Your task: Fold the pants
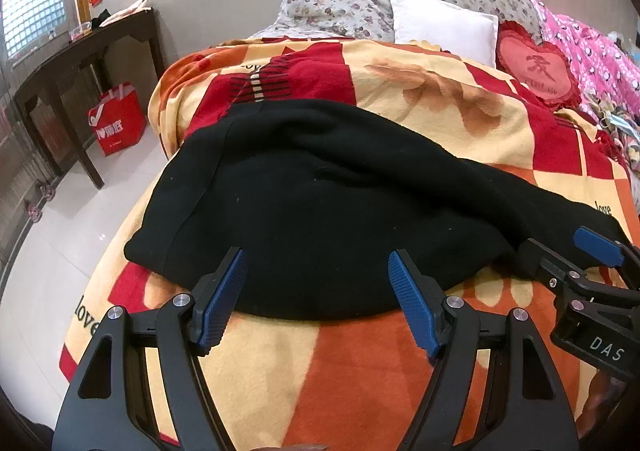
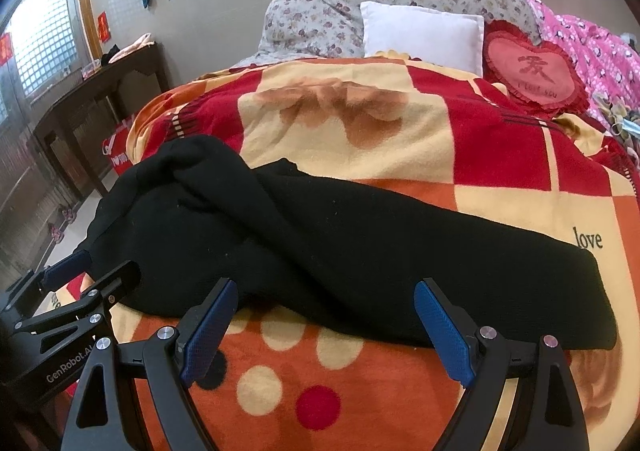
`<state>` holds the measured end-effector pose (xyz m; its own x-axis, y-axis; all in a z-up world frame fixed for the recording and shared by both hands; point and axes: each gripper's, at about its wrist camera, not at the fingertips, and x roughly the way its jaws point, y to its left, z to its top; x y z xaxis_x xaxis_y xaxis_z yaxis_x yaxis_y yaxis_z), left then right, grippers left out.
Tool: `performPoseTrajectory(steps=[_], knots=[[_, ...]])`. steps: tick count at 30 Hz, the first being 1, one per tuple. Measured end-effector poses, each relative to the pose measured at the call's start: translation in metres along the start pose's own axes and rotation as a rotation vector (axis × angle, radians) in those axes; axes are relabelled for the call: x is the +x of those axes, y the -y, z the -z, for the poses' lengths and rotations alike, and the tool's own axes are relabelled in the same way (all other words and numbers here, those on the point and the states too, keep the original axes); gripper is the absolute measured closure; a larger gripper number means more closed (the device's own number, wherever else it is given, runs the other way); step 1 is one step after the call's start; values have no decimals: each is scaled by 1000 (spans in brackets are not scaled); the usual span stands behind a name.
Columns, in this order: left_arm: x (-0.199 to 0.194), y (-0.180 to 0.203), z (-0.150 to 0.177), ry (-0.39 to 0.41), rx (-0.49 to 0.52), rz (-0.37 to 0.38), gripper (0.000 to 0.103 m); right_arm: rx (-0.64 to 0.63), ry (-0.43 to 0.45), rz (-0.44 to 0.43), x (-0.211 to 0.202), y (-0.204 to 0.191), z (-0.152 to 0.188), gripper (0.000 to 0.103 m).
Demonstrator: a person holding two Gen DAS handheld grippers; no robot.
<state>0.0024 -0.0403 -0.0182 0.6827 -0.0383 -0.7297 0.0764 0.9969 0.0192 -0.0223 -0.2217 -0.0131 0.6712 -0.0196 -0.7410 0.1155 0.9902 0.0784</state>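
A bed is covered by a checked fleece blanket (image 1: 360, 363) in red, orange and cream. Across its near part a pair of black pants (image 1: 320, 203) is laid lengthwise, the wider bunched end toward the left bed edge and the narrower end stretched out to the right. The fabric looks thick, knitted or fleecy, soft and limp, with rolls and a diagonal ridge where layers overlap; it is judged to be light, to drape and sag when lifted, and to cling somewhat to the fuzzy blanket rather than slide.

The left gripper (image 1: 316, 303) is held spread wide just before the near hem of the bunched end, nothing between its blue pads. The right gripper (image 2: 324, 327) is likewise spread and empty, poised at the near edge of the stretched part.

A hold is best taken at the near edge, pinching through all layers at both ends together, so that the cloth can be lifted evenly.
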Motion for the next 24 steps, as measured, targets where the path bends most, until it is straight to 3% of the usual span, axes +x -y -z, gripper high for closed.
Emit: performPoseTrajectory(steps=[14,24], knots=[[2,3,-1,-9,-2,1,29,29,-21,-24,1,3,-1,14],[6,-2,-2,-19,-19,1,29,-14,-12,8,3,2,-4,14]])
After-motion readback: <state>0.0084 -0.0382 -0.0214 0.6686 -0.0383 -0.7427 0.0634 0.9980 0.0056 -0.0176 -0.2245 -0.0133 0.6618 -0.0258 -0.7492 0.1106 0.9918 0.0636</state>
